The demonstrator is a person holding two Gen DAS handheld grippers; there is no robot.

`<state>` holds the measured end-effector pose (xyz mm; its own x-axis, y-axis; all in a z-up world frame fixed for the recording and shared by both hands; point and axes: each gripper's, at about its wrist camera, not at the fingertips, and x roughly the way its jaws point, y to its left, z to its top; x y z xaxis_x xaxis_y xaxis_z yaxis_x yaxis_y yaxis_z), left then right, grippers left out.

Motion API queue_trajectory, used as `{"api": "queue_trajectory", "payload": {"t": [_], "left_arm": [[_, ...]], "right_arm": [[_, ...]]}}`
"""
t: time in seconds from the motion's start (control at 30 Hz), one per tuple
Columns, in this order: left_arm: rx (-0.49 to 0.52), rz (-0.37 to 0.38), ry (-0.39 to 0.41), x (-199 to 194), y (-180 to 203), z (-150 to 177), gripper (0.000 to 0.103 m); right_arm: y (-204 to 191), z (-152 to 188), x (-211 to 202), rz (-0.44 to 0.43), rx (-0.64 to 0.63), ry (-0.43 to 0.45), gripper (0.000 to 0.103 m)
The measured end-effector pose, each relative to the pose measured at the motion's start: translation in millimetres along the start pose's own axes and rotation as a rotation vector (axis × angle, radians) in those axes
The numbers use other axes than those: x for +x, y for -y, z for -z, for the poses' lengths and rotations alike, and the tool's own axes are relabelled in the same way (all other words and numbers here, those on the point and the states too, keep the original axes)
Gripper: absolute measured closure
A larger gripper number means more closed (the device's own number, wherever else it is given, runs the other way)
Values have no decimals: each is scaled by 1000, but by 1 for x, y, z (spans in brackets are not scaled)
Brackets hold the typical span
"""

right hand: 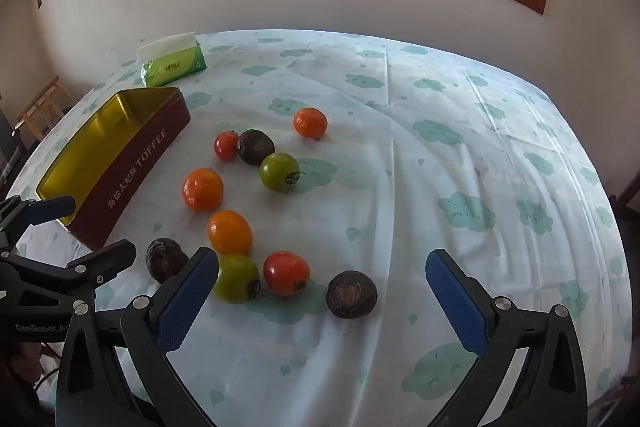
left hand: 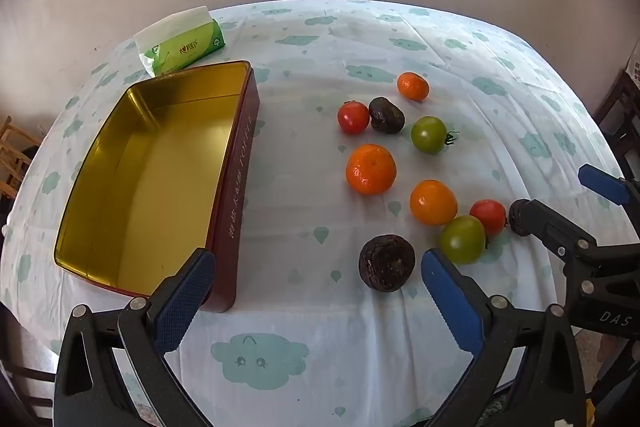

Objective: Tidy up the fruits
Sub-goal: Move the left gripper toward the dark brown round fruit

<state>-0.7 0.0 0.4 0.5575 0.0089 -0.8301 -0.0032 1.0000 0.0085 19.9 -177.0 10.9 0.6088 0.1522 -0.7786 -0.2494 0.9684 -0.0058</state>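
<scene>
An empty red toffee tin [left hand: 160,171] with a gold inside sits at the left of the table; it also shows in the right wrist view [right hand: 120,155]. Several fruits lie loose to its right: oranges [left hand: 371,169], red tomatoes [left hand: 353,117], green tomatoes [left hand: 429,134] and dark passion fruits [left hand: 386,262]. My left gripper [left hand: 318,295] is open and empty, just short of the near passion fruit. My right gripper [right hand: 322,297] is open and empty, with a red tomato [right hand: 286,273] and a passion fruit [right hand: 351,294] just ahead of its fingers.
A green tissue pack [left hand: 182,43] lies behind the tin near the wall. The table carries a white cloth with teal clouds [right hand: 464,211]. A wooden chair [right hand: 44,107] stands at the far left. The right gripper's body [left hand: 592,255] shows at the right edge.
</scene>
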Motion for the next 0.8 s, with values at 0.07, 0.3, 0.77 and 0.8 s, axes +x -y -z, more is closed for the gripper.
{"api": "queue_trajectory", "payload": {"t": [0.07,0.3,0.77,0.8], "left_arm": [[1,-1,-16,1,0,-1,1],[10,12,-8,-1,-1,4,1],[2,-16,-7,-1,5,8,3],[1,-18,-8,-1,5,9,3]], "right_arm": [[0,1,0,2,-1,-2,0],[4,8,-1,-2,-1,-5,0],[0,11,0,-3,-1,-12,0],[0,12,0,-2,-1,-12,0]]}}
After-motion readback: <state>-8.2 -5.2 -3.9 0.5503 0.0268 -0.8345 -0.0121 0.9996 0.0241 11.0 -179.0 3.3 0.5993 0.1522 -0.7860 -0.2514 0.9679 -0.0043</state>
